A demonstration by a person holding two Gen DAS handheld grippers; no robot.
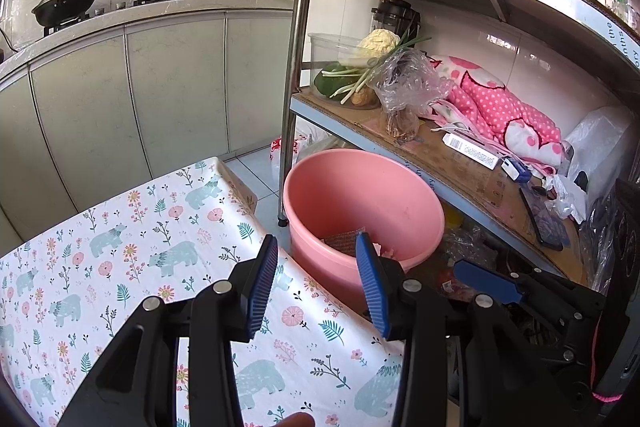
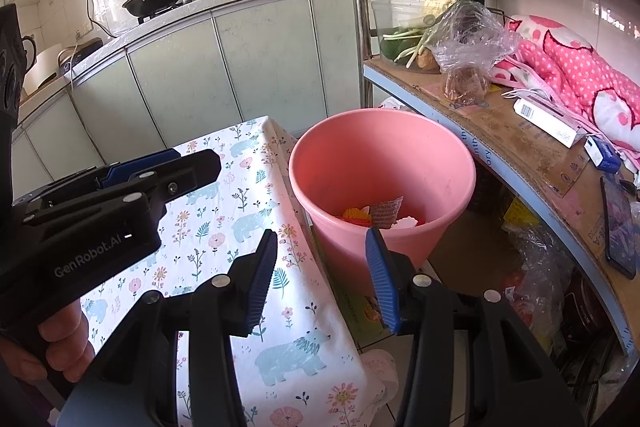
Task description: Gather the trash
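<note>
A pink bucket [image 1: 362,199] stands on the floor by the corner of a table covered in a floral bear-print cloth [image 1: 132,239]. It also shows in the right wrist view [image 2: 380,163], with trash [image 2: 380,215] at its bottom: a reddish-brown wrapper, orange and white scraps. My left gripper [image 1: 316,283] is open and empty above the table edge, just before the bucket. My right gripper [image 2: 322,279] is open and empty over the table corner, short of the bucket. The left gripper appears at the left of the right wrist view [image 2: 140,171].
A metal shelf rack [image 1: 460,163] stands right of the bucket, holding vegetables, a plastic bag [image 1: 408,87], a pink dotted cloth, boxes and a phone. Its steel post [image 1: 294,67] rises beside the bucket. Grey kitchen cabinets [image 1: 160,95] with woks on the counter lie behind.
</note>
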